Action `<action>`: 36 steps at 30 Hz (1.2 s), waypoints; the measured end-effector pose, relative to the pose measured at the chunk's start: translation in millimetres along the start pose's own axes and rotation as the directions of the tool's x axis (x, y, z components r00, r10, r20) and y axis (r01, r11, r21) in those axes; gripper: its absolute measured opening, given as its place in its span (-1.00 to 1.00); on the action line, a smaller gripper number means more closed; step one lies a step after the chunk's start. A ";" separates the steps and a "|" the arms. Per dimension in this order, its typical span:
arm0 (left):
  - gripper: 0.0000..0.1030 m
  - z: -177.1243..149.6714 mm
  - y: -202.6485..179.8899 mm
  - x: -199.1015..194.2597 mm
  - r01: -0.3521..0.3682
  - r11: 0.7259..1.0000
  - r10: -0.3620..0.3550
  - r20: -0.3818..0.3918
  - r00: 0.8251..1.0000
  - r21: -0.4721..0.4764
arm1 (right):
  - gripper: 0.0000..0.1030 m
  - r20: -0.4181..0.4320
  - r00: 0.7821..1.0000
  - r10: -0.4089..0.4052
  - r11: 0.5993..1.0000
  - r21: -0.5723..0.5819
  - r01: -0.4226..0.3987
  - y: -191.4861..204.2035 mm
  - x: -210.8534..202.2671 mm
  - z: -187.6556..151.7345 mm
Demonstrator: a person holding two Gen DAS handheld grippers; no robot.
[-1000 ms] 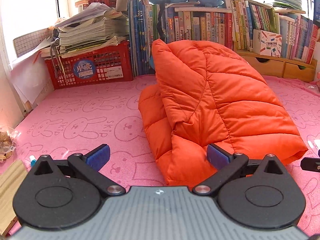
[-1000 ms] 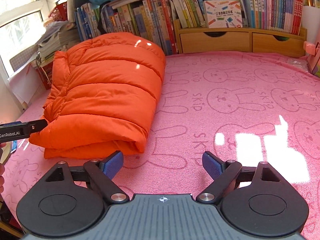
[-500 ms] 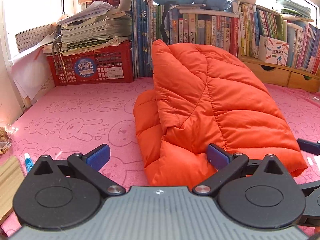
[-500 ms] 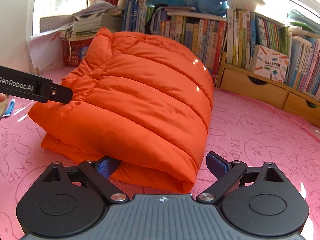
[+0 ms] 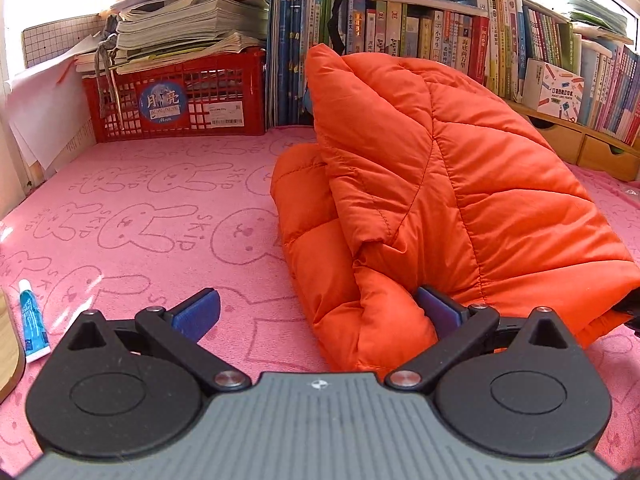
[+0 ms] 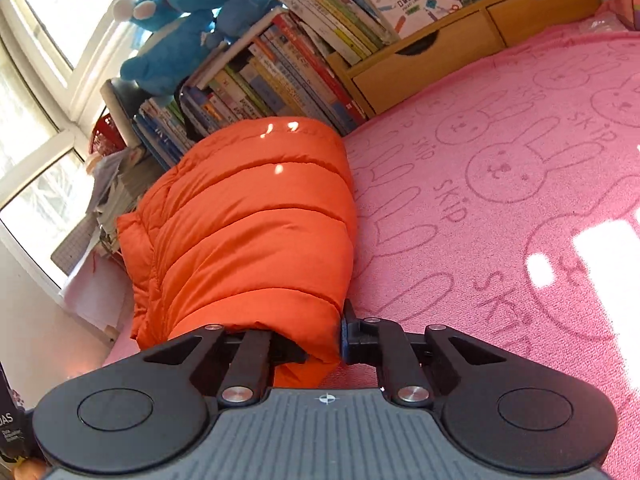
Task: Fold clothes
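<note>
An orange puffer jacket (image 5: 432, 184) lies folded in a thick bundle on the pink rabbit-print mat (image 5: 152, 216). My left gripper (image 5: 316, 312) is open, with the jacket's near corner lying between its blue pads; the right pad presses into a fold. In the right wrist view my right gripper (image 6: 320, 344) is shut on the near edge of the jacket (image 6: 248, 232), the fabric pinched between its jaws.
A red crate (image 5: 180, 100) stacked with papers and a row of books (image 5: 420, 32) stand along the back. Wooden drawers (image 6: 440, 60) stand under a bookshelf. A small blue-and-white tube (image 5: 32, 324) and a wooden board edge (image 5: 8, 352) lie at the left.
My right gripper has moved onto the jacket's near edge and closed on it. My left gripper has moved closer, so the jacket corner now sits between its open fingers.
</note>
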State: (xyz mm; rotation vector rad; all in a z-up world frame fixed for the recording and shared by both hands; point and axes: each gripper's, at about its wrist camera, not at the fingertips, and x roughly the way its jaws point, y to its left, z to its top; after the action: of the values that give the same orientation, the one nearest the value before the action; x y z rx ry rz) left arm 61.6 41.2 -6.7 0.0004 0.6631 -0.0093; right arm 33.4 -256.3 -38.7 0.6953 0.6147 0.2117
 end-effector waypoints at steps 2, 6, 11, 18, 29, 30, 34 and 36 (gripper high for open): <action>1.00 0.7 4.4 1.5 -0.004 1.000 0.004 0.000 1.000 -0.001 | -0.79 -0.011 0.998 0.062 0.997 0.053 -0.061 0.2 -6.8 0.5; 1.00 2.1 13.2 4.6 -0.013 1.000 0.013 -0.001 1.000 -0.004 | -0.79 -0.040 0.986 0.162 0.981 0.111 -0.157 5.1 -18.7 0.2; 1.00 -0.8 11.8 4.6 -0.050 0.999 0.049 0.017 0.999 0.014 | -0.63 0.093 0.981 -0.171 0.873 -0.447 0.195 61.8 -25.6 -25.0; 1.00 -6.1 3.5 1.1 -0.080 0.997 0.079 0.035 0.996 0.016 | 0.02 0.220 0.936 -0.274 0.643 -0.682 0.349 100.4 14.7 -39.1; 1.00 -12.8 15.6 3.5 0.078 0.997 -0.078 0.006 0.997 -0.026 | -0.53 0.158 0.953 -0.259 0.851 -0.430 0.302 58.9 11.5 -19.0; 1.00 -14.1 15.2 2.4 0.083 0.996 -0.083 0.009 0.997 -0.018 | -0.53 0.152 0.951 -0.268 0.863 -0.401 0.308 55.8 11.2 -17.8; 1.00 -18.3 14.4 -2.4 0.069 0.997 -0.069 0.026 0.997 0.016 | -0.53 0.122 0.954 -0.273 0.903 -0.311 0.298 44.0 8.0 -17.2; 1.00 -18.8 14.9 -3.3 0.063 0.997 -0.064 0.034 0.997 0.033 | -0.55 0.130 0.952 -0.276 0.910 -0.283 0.303 42.8 1.3 -20.7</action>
State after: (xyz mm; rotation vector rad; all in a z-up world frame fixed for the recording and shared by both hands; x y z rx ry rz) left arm 47.6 56.2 -19.6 0.0100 0.6280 -0.0805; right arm 22.8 -212.5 -23.7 0.3108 0.5794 -0.0041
